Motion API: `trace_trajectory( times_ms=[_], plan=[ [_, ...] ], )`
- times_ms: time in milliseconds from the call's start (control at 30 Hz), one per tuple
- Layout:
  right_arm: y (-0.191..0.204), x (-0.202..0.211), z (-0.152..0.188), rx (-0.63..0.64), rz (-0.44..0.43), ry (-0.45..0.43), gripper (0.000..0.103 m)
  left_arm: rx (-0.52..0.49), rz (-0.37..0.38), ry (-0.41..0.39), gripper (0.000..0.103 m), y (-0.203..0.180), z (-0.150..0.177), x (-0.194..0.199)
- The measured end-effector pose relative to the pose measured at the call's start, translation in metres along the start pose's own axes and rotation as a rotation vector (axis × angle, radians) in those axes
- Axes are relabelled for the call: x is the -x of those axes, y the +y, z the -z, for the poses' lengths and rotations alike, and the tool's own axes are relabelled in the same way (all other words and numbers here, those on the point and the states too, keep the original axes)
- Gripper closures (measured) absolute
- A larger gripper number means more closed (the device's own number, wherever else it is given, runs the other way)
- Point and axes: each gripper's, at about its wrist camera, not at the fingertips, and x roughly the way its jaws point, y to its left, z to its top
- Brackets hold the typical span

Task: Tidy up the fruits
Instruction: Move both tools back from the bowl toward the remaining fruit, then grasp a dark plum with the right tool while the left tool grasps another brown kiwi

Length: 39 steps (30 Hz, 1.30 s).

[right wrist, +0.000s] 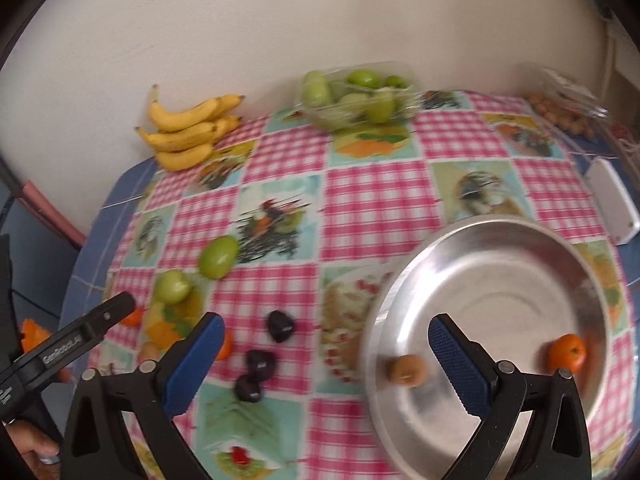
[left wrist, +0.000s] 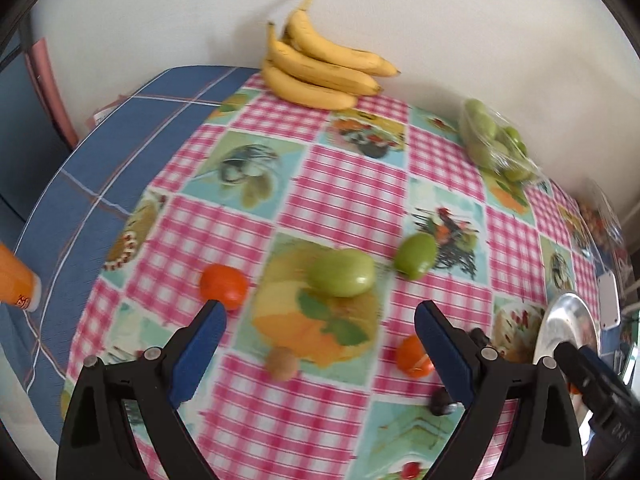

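Checked cloth (left wrist: 352, 184): both tongs, left (left wrist: 320, 320) and right (right wrist: 326, 332), apart, empty; round kiwi (left wrist: 283, 363) may roll if nudged.

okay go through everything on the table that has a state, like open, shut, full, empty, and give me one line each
left tongs: open, holding nothing
right tongs: open, holding nothing
metal bowl: upright, holds one tangerine and one brown fruit
clear tub of green fruit: full, lid cannot be told
clear box of small brown fruit: lid raised open
bananas: bunched, unpeeled
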Motion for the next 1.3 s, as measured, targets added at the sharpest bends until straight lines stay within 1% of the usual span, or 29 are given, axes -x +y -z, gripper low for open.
trace_trajectory(
  times_ms=[100, 233, 400, 467, 533, 567, 600, 667, 733, 767, 800, 833, 867, 900, 967, 1033, 1067, 1100, 1133, 1167, 1300],
  plan=[
    [0.023, -0.007, 0.006, 0.025, -0.039, 0.032, 0.000, 0.033, -0.016, 0.015, 0.008, 0.016, 0.000, -0.001],
    [0.045, -0.014, 0.015, 0.057, -0.060, 0.065, 0.000, 0.066, 0.009, 0.044, 0.008, 0.030, 0.003, -0.005],
    [0.061, -0.028, 0.029, 0.083, -0.054, 0.127, 0.001, 0.063, 0.001, 0.103, 0.008, 0.036, 0.010, -0.018],
    [0.063, -0.033, 0.034, 0.082, -0.050, 0.154, 0.003, 0.073, -0.001, 0.133, 0.008, 0.038, 0.014, -0.025],
    [0.064, -0.040, 0.039, 0.089, -0.031, 0.182, 0.011, 0.071, -0.002, 0.155, 0.009, 0.037, 0.016, -0.031],
    [0.063, -0.045, 0.042, 0.088, -0.027, 0.200, 0.015, 0.067, 0.001, 0.168, 0.015, 0.036, 0.018, -0.034],
    [0.061, -0.049, 0.044, 0.081, -0.026, 0.219, 0.018, 0.063, 0.007, 0.181, 0.022, 0.035, 0.020, -0.037],
    [0.058, -0.057, 0.048, 0.064, -0.016, 0.254, 0.032, 0.056, 0.017, 0.200, 0.029, 0.032, 0.022, -0.042],
    [0.056, -0.062, 0.051, 0.065, -0.001, 0.275, 0.040, 0.051, 0.019, 0.214, 0.031, 0.031, 0.024, -0.046],
    [0.055, -0.064, 0.052, 0.066, 0.004, 0.283, 0.046, 0.049, 0.020, 0.219, 0.036, 0.030, 0.025, -0.048],
    [0.055, -0.065, 0.053, 0.066, 0.005, 0.288, 0.049, 0.048, 0.020, 0.223, 0.041, 0.030, 0.025, -0.049],
    [0.054, -0.066, 0.053, 0.065, 0.004, 0.292, 0.052, 0.047, 0.020, 0.226, 0.043, 0.030, 0.026, -0.050],
    [0.054, -0.066, 0.054, 0.065, 0.003, 0.294, 0.053, 0.046, 0.019, 0.229, 0.046, 0.030, 0.026, -0.051],
    [0.054, -0.067, 0.054, 0.065, 0.002, 0.296, 0.053, 0.046, 0.020, 0.234, 0.052, 0.029, 0.026, -0.052],
    [0.055, -0.067, 0.055, 0.074, 0.003, 0.303, 0.061, 0.045, 0.028, 0.244, 0.059, 0.029, 0.027, -0.056],
    [0.056, -0.068, 0.056, 0.078, 0.008, 0.306, 0.063, 0.041, 0.027, 0.247, 0.062, 0.028, 0.028, -0.056],
    [0.057, -0.069, 0.057, 0.079, 0.011, 0.307, 0.063, 0.037, 0.026, 0.246, 0.066, 0.028, 0.028, -0.056],
    [0.057, -0.069, 0.056, 0.081, 0.013, 0.309, 0.064, 0.036, 0.027, 0.244, 0.073, 0.027, 0.027, -0.056],
    [0.058, -0.069, 0.056, 0.084, 0.013, 0.310, 0.064, 0.037, 0.026, 0.243, 0.076, 0.026, 0.027, -0.057],
    [0.058, -0.069, 0.056, 0.089, 0.012, 0.310, 0.065, 0.037, 0.025, 0.244, 0.078, 0.026, 0.027, -0.057],
    [0.060, -0.070, 0.055, 0.096, 0.007, 0.312, 0.069, 0.040, 0.028, 0.241, 0.079, 0.027, 0.028, -0.057]
  ],
)
